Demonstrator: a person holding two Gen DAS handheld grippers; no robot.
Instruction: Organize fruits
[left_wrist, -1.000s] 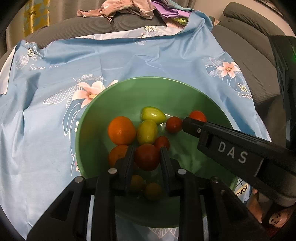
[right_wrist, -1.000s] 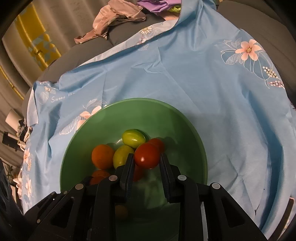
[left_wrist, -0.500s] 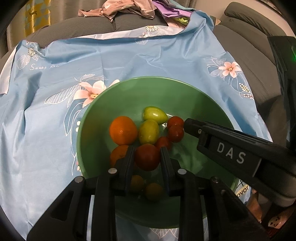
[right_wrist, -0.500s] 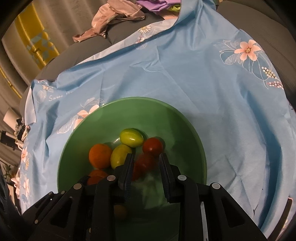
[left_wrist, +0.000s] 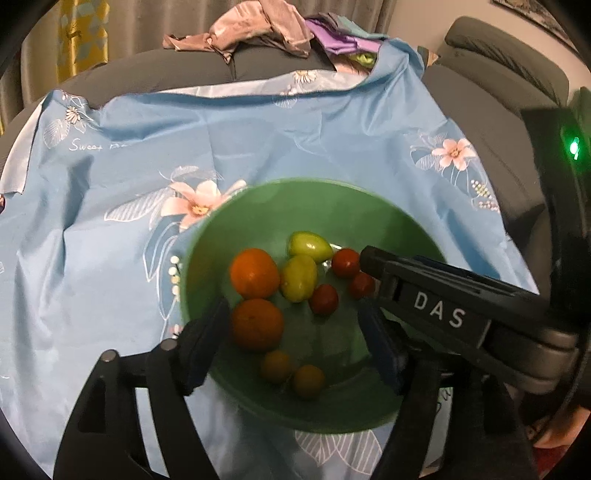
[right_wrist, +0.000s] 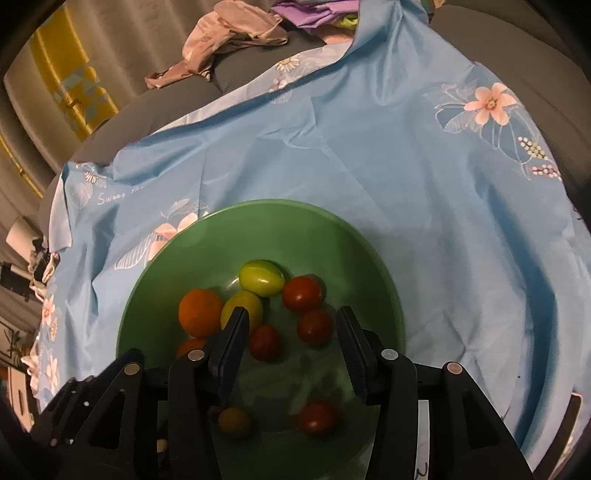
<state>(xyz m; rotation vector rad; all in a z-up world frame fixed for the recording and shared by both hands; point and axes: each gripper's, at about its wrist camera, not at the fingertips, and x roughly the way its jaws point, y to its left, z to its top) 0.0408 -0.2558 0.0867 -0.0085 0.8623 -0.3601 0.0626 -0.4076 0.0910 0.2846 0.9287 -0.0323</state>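
A green bowl on the blue floral cloth holds two oranges, two yellow-green fruits, several red tomatoes and two small brownish fruits. My left gripper is open and empty over the bowl's near half. My right gripper is open and empty over the bowl. Its finger marked DAS reaches in from the right in the left wrist view. A red tomato lies low in the bowl below the right gripper.
The blue cloth covers a grey sofa. Crumpled clothes lie on the sofa back. Yellow patterned curtain hangs at the far left.
Both grippers have opened and let go of their red tomatoes, which now lie in the bowl. Both grippers have pulled back a little.
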